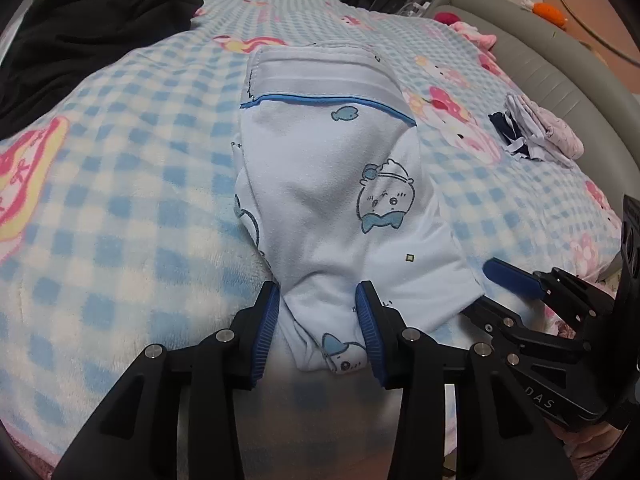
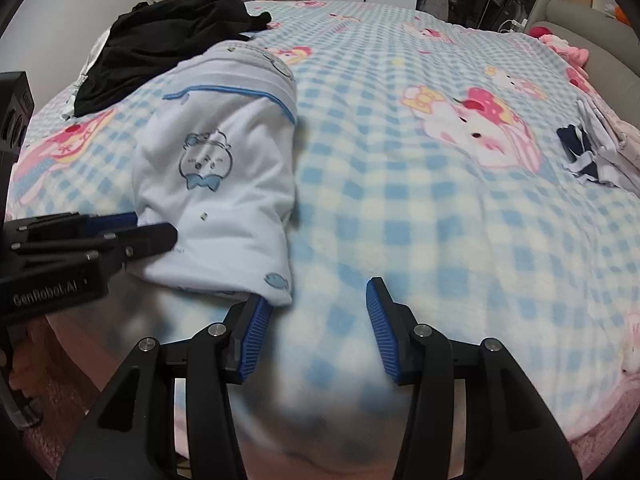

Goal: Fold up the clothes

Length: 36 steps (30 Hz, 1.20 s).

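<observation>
- Black clothing (image 1: 84,36) lies heaped at the far left of the bed, apart from the task item.
- Blanket (image 1: 120,168), blue-check with pink cartoon prints, covers the bed and bears everything noted.
- Garment (image 1: 332,184), pale blue with fish and cartoon prints, lies folded on the blanket near its front edge. Long axis runs from the front edge away toward the far side; the blue-piped band sits at the far end, the narrow bunched end at the front.
- Left gripper (image 1: 318,320): jaws parted, the bunched front end of the garment between them. Whether the pads (image 1: 267,332) still press the cloth cannot be told from this view.
- Right gripper (image 2: 318,320): jaws released, only blanket between them. Its left finger tip sits at the garment's front right corner; contact cannot be confirmed.
- Small folded pile (image 1: 536,128), dark blue, white and pink, lies at the right near the grey bed frame (image 1: 560,80).
- Left view alone shows the cloth between the left jaws. Right view alone shows the right jaws empty, and the left gripper from its side.
- No containers in view.
</observation>
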Motion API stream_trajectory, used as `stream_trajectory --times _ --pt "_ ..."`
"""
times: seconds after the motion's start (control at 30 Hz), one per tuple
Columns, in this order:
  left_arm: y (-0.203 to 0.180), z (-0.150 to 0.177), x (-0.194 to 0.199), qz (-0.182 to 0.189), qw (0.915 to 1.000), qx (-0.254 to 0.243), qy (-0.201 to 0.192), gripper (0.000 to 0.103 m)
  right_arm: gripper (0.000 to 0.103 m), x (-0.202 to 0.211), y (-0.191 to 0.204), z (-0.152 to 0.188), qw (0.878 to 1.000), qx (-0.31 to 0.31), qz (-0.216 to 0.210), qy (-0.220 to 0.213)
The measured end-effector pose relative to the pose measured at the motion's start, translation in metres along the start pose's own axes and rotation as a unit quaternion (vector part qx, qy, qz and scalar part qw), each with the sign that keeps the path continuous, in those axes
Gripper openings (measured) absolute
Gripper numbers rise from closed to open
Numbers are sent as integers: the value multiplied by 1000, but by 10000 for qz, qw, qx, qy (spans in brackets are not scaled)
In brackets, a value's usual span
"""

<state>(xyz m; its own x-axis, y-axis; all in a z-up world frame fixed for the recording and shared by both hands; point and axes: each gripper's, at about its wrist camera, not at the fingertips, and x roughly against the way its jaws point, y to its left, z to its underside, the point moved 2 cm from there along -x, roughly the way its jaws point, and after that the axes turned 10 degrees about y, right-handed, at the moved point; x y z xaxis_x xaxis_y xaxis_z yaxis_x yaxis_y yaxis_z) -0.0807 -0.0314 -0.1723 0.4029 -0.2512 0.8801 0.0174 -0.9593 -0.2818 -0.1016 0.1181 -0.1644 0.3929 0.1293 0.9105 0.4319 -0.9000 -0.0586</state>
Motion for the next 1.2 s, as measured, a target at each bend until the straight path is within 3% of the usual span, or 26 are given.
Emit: stream_trajectory --times 0.03,0.13,0.23,0.3,0.37,0.5,0.67,0.8,0.93,1.1,1.2 --pt "0 0 0 -31 10000 -1 -3 43 48 0 -2 3 9999 26 134 17" --pt "2 -1 0 -22 10000 59 -3 43 32 5 -7 7 9990 27 447 24" --pt "3 -2 2 56 9999 123 -54 43 37 20 -12 6 9992 -211 -300 -184" --pt "4 -3 4 120 9997 156 -111 43 42 33 -7 2 9977 -198 -517 -388" --pt "5 -3 7 182 9995 191 -170 43 48 39 3 0 9970 -36 -530 -558" --pt "7 -4 11 203 9994 197 -195 43 48 12 6 -7 9996 213 -73 -171" --pt "12 -10 43 414 9968 316 -601 43 48 19 -16 -4 9998 -21 -170 -63" --pt "21 -49 61 221 9958 169 -873 43 49 44 -26 -38 9980 21 -505 -392" --pt "26 -85 42 307 9972 48 -680 43 50 38 -13 -91 9963 177 -602 -580" --pt "36 -93 15 487 9971 265 -519 43 49 9 10 -130 9937 226 -1016 -418" --pt "43 -89 -2 354 9984 329 -278 43 49 -12 20 -134 9953 316 -873 -280"
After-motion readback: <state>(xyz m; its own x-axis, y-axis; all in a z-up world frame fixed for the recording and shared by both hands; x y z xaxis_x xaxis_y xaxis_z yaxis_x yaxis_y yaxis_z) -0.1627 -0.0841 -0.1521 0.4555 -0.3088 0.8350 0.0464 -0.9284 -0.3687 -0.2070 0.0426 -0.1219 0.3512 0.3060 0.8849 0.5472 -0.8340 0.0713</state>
